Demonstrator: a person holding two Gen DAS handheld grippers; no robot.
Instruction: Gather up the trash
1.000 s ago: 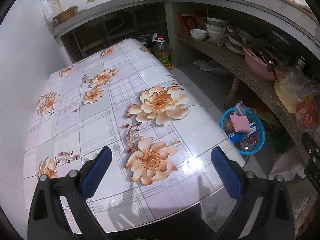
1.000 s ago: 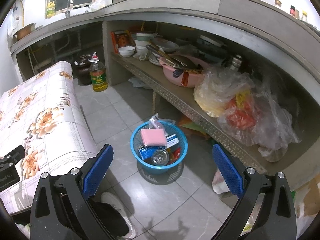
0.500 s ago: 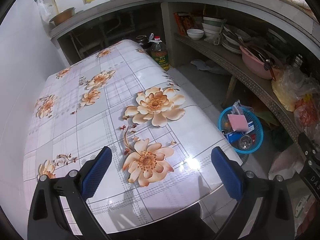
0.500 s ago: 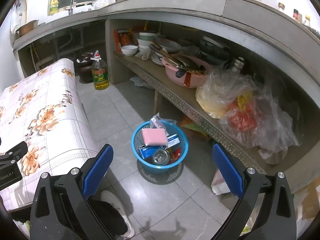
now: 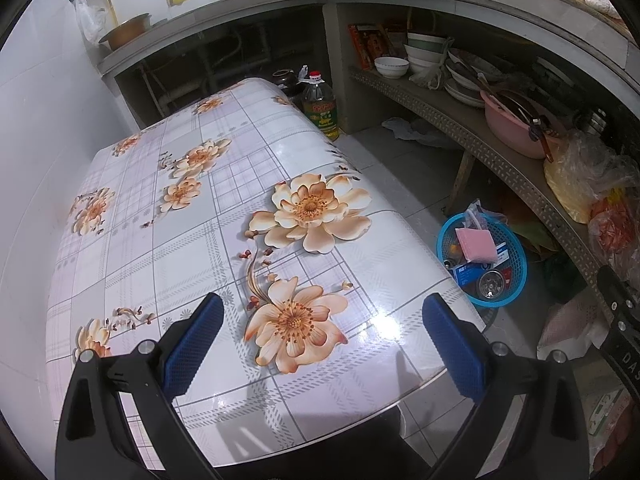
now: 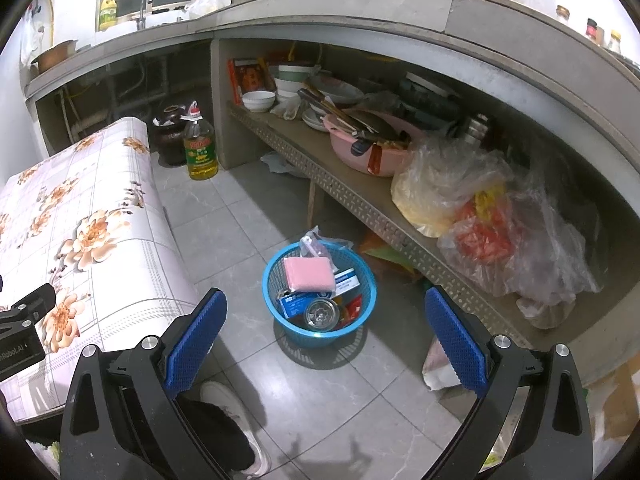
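Observation:
A blue plastic basket [image 6: 365,280] stands on the tiled floor and holds a pink sponge [image 6: 309,273], a blue-and-white box, a metal drain strainer [image 6: 321,313] and wrappers. The basket [image 5: 518,257] also shows at the right of the left wrist view, beside the table. My right gripper [image 6: 322,330] hovers open above and in front of the basket, with nothing between its fingers. My left gripper [image 5: 322,336] stands open over the near end of a table with a flowered cloth [image 5: 168,240]; nothing lies on the cloth.
A low concrete shelf [image 6: 344,192] runs along the right with bowls, a pink basin [image 6: 372,152] and plastic bags [image 6: 480,208]. An oil bottle [image 6: 200,144] stands on the floor past the table. A person's shoe [image 6: 240,420] is at the bottom of the right wrist view.
Both grippers have drifted slightly up and back, so the table and basket sit a little lower in view. Both stay open and empty.

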